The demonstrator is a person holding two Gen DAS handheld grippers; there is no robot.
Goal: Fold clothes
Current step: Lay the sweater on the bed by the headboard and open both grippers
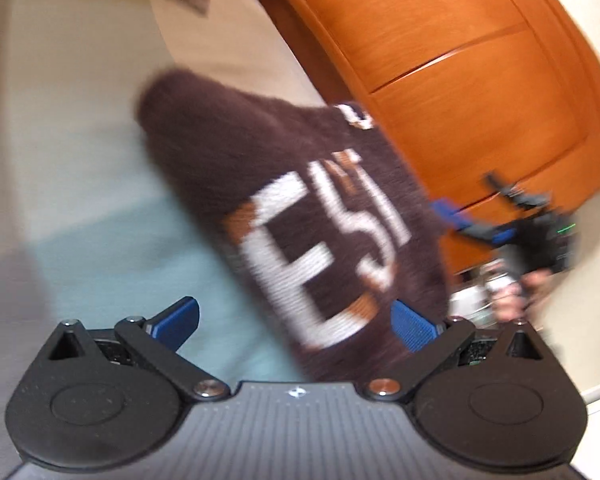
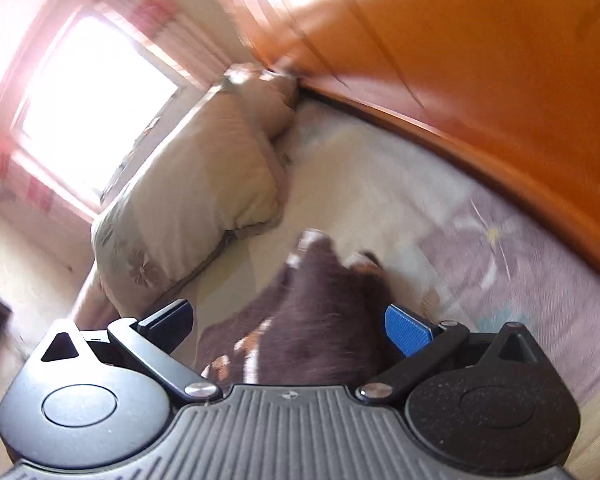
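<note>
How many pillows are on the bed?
2, in the right wrist view. A large cream pillow lies near the window; a smaller beige pillow sits behind it by the wooden headboard. Others may be hidden.

Sweater (image 1: 292,200): fuzzy brown knit, white woven lettering. Wardrobe (image 1: 460,60), upper right: smooth, semi-gloss orange wood. Bed sheet (image 1: 80,140): matt cloth. Pillow (image 2: 196,200), centre left: soft matt fabric. Left gripper (image 1: 296,322): matt black plastic body, ribbed blue pads (image 1: 414,326), bright metal pivots.

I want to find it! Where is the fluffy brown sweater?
The brown sweater lies on the bed beside the orange wooden drawers, ahead of the left gripper; it also shows between the right gripper's open jaws.
</note>
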